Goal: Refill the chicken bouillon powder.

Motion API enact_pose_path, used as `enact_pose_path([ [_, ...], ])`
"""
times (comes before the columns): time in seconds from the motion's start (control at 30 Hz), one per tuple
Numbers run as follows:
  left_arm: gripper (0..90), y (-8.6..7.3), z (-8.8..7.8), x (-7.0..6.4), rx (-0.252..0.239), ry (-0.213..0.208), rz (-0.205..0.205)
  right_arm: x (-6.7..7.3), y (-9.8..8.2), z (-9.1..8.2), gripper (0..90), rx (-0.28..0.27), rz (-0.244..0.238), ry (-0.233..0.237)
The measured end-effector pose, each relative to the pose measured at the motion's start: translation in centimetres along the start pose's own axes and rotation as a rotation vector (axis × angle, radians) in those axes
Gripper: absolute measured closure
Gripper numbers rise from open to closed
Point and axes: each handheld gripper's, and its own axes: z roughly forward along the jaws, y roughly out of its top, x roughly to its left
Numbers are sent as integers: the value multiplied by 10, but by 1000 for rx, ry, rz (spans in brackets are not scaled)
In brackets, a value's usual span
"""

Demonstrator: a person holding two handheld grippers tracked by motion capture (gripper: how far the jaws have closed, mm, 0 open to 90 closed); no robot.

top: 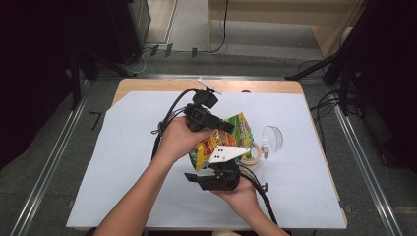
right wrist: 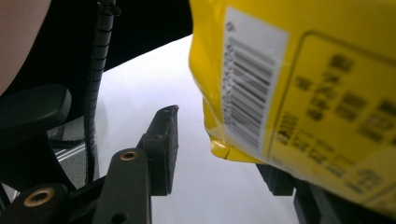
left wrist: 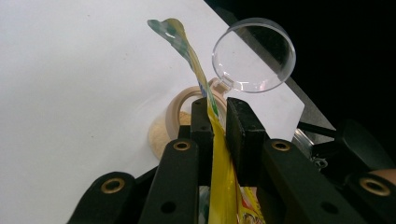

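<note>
Between pinching left gripper [left wrist: 217,123] pads: snack bag [left wrist: 222,186]

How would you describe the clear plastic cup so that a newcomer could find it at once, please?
Start at the white sheet covering the table, then move right of the yellow snack bag held in the middle. The clear plastic cup lies on its side beside the tape roll; it alone is see-through, with a small handle.

Black claws [top: 223,129], brass-ringed screws
</note>
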Motion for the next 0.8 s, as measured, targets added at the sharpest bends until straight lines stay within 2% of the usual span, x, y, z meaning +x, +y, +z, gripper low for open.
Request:
enact_pose_path([
  [0.1,810,0,-1,-1,-9,-3,0,1,1,-2,678,-11,0,-19],
  [0.2,797,2,0,-1,-17,6,-3,2,5,-6,676,-23,-1,-17],
  [0.4,815,3,3,-1,-19,16,6,1,5,-5,584,-17,-3,-18],
  [0.63,835,-4,0,-1,-11,24,53,1,1,1,539,3,1,-16],
  [0.8,844,-11,-2,3,0,10,57,0,-6,8,491,22,12,-9],
])
